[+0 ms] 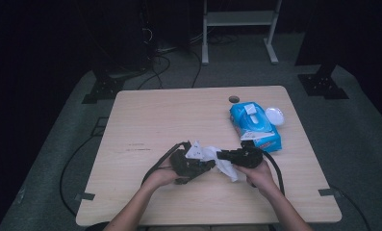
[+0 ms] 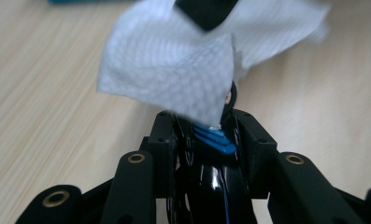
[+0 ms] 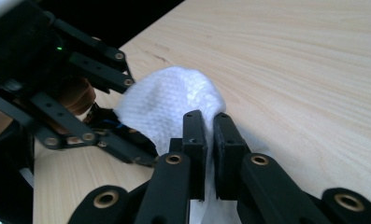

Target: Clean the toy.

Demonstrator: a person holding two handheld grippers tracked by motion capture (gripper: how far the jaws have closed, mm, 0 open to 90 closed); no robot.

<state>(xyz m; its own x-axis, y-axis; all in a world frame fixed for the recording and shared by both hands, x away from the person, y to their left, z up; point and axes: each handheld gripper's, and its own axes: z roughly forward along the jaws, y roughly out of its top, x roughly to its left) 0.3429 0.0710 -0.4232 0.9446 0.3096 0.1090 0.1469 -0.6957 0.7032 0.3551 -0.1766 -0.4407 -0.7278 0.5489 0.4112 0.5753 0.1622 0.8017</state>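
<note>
Two grippers meet near the surface's (image 1: 145,120) front edge: right gripper (image 3: 210,122) fingers clamped on a white wipe (image 3: 169,105); left gripper (image 2: 206,126) fingers clamped on a dark, blue-ribbed object (image 2: 214,140).

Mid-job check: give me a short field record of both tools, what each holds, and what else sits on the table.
left tool: jaws closed around a glossy dark object with blue ribs; what it is cannot be told
right tool: jaws shut on the white wipe
white wipe: draped over the tip of the dark object, between the two tools, raised off the table
blue wipes pack: lying flat, far right of the table
white lid: beside the pack, on its right
hands: both near the front edge, tools facing each other
</note>
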